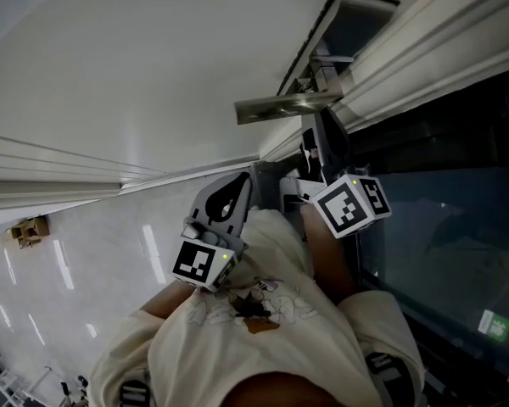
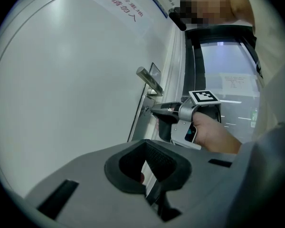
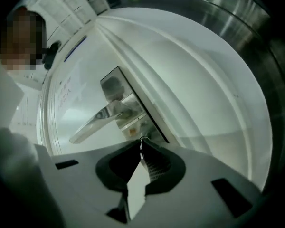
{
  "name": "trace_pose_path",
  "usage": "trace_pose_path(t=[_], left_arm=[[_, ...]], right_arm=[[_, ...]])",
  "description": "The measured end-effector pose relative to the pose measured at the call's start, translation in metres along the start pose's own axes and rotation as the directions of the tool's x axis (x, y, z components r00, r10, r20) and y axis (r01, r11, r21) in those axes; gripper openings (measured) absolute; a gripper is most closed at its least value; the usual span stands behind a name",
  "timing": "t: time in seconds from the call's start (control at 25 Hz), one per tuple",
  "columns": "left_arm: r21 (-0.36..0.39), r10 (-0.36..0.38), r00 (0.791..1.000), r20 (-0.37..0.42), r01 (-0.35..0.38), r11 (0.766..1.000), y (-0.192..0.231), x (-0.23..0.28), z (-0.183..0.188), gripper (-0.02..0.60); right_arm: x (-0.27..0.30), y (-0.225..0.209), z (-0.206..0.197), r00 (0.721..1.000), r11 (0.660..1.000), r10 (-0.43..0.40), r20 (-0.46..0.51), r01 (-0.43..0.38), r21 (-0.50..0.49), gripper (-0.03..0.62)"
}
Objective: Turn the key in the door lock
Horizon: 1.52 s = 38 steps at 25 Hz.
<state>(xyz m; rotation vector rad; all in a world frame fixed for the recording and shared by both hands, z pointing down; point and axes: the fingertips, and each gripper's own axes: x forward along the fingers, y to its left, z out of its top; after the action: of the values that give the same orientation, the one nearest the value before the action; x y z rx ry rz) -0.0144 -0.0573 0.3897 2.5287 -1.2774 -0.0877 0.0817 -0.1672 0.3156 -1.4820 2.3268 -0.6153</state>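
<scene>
The white door (image 2: 76, 80) carries a metal lever handle (image 2: 149, 81), which also shows in the head view (image 1: 288, 104) and the right gripper view (image 3: 97, 120). Just below the handle, my right gripper (image 3: 141, 144) points level at the lock plate (image 3: 133, 127), its jaws shut on the small metal key (image 3: 141, 139). From the left gripper view, that right gripper (image 2: 149, 111) reaches the keyhole, a hand behind its marker cube (image 2: 203, 97). My left gripper (image 2: 145, 141) hangs back from the door, jaws shut with nothing between them; in the head view the left gripper (image 1: 237, 185) is held near the person's chest.
A dark glass panel (image 1: 441, 227) with a green sticker (image 1: 495, 325) stands to the right of the door frame (image 1: 424, 49). A paper notice (image 2: 126, 11) hangs high on the door. Glossy floor tiles (image 1: 68, 261) lie below at the left.
</scene>
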Motion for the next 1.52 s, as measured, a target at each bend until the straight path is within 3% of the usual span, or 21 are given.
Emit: trace_pose_path(t=[0.16, 0.48, 0.84, 1.08, 1.16, 1.24, 1.36, 1.44, 1.52], left_arm=[[0.023, -0.014, 1.0, -0.008, 0.014, 1.0, -0.006, -0.001, 0.001, 0.005], [-0.006, -0.007, 1.0, -0.017, 0.007, 1.0, -0.003, -0.005, -0.006, 0.005], [-0.017, 0.003, 1.0, -0.019, -0.003, 1.0, -0.002, -0.003, -0.007, 0.005], [-0.026, 0.001, 1.0, -0.021, -0.002, 1.0, 0.0, -0.003, -0.009, 0.005], [-0.027, -0.004, 1.0, -0.024, 0.004, 1.0, 0.0, -0.002, -0.01, 0.005], [-0.024, -0.012, 1.0, -0.027, 0.011, 1.0, -0.002, -0.002, -0.011, 0.005], [-0.022, -0.012, 0.999, -0.03, 0.011, 1.0, -0.001, -0.004, -0.012, 0.005], [-0.023, -0.003, 1.0, -0.03, 0.003, 1.0, 0.001, -0.005, -0.012, 0.005], [-0.028, 0.001, 0.999, -0.032, -0.002, 1.0, 0.002, -0.005, -0.012, 0.005]], right_arm=[[0.001, 0.0, 0.001, 0.997, 0.975, 0.071, 0.011, -0.072, 0.209, 0.025], [0.0, -0.006, -0.002, 0.994, 0.89, 0.106, 0.025, -0.106, 0.444, 0.026], [0.0, -0.011, -0.007, 0.989, 0.694, 0.138, 0.06, -0.14, 0.707, 0.026], [0.001, -0.013, -0.01, 0.984, 0.507, 0.149, 0.102, -0.165, 0.846, 0.025], [0.002, -0.012, -0.01, 0.983, 0.465, 0.148, 0.111, -0.169, 0.869, 0.025], [0.001, -0.013, -0.01, 0.983, 0.455, 0.144, 0.116, -0.17, 0.874, 0.025], [0.001, -0.013, -0.01, 0.981, 0.474, 0.149, 0.123, -0.18, 0.862, 0.026], [0.002, -0.01, -0.008, 0.977, 0.526, 0.175, 0.122, -0.198, 0.827, 0.026], [-0.002, -0.008, -0.005, 0.974, 0.618, 0.203, 0.105, -0.211, 0.757, 0.026]])
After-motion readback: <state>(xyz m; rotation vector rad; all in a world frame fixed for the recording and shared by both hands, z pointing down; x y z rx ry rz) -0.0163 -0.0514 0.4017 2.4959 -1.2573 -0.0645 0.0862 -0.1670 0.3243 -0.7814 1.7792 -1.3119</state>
